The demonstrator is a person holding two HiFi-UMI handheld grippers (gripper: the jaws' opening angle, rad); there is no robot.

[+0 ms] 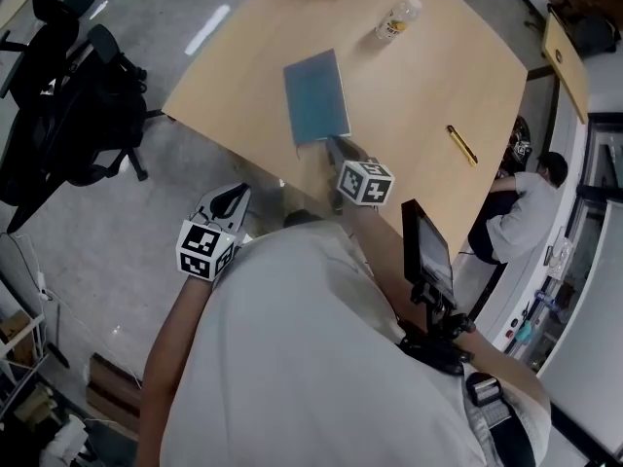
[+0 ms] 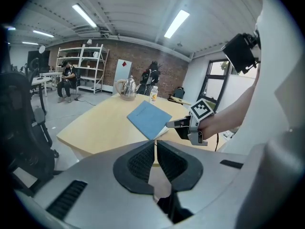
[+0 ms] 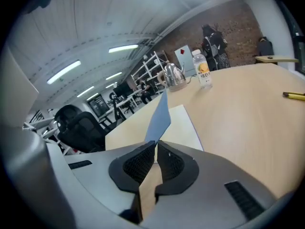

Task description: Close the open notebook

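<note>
Right gripper view: jaws of the right gripper (image 3: 155, 149) pinch the thin blue cover (image 3: 160, 112) of the white-paged notebook (image 3: 185, 125), raised at twelve o'clock; closing seems midway; next, lower it flat, release; left gripper (image 2: 156, 149) clenched, empty.

the tabletop (image 1: 428, 86) is pale wood-look board, smooth, with a soft matt sheen. the notebook (image 1: 315, 95) has a blue cover of thin matt card, and the page under it is plain white paper. the left gripper (image 2: 156, 149) and right gripper (image 3: 156, 149) have smooth matt grey plastic shells; their pads (image 2: 140, 163) are black, finely ribbed and rubbery-looking. each marker cube (image 1: 365, 183) is matt white with black print. at the tabletop's far edge the kettle (image 2: 127, 87) is shiny metal and the bottle (image 1: 397, 19) is clear glossy plastic. the floor (image 1: 146, 222) is grey, hard and polished, glinting under the lamps.
</note>
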